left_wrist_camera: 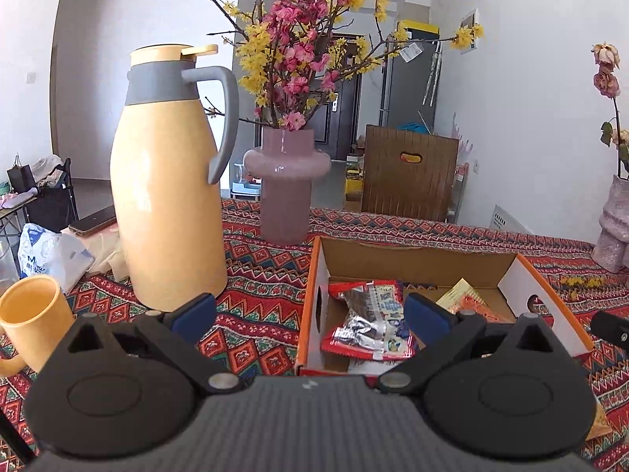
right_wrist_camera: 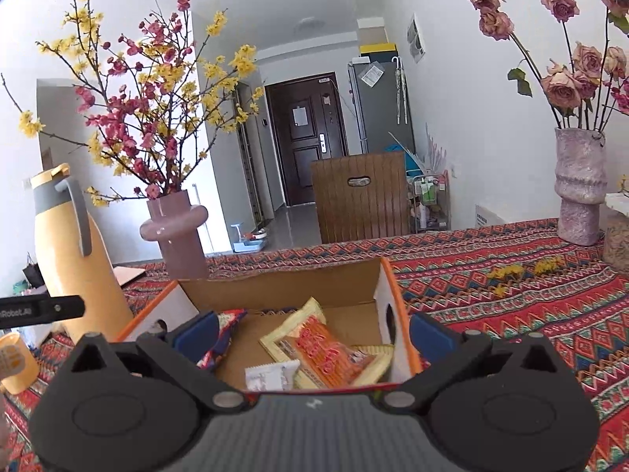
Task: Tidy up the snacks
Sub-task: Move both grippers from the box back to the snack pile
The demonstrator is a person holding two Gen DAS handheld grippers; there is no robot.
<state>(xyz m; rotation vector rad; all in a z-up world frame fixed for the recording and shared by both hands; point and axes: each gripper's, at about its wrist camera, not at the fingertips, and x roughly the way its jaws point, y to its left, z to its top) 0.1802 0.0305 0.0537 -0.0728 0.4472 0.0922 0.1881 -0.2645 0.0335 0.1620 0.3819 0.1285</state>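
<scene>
White walls (right_wrist_camera: 464, 126) and ceiling, daylit. Straight ahead, past the table's far edge, a slatted wooden chair back (right_wrist_camera: 359, 196); beyond, a tiled hallway floor (right_wrist_camera: 295, 224) ending at a dark panelled door (right_wrist_camera: 308, 137). Right of that, a grey fridge (right_wrist_camera: 383, 106). Far left, an arched opening (left_wrist_camera: 78, 78).

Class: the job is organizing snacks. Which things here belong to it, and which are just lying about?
Belong to the job:
cardboard box
red snack packet
orange snack packet
white snack packet

Lying about:
yellow thermos
yellow mug
pink vase
textured vase
</scene>
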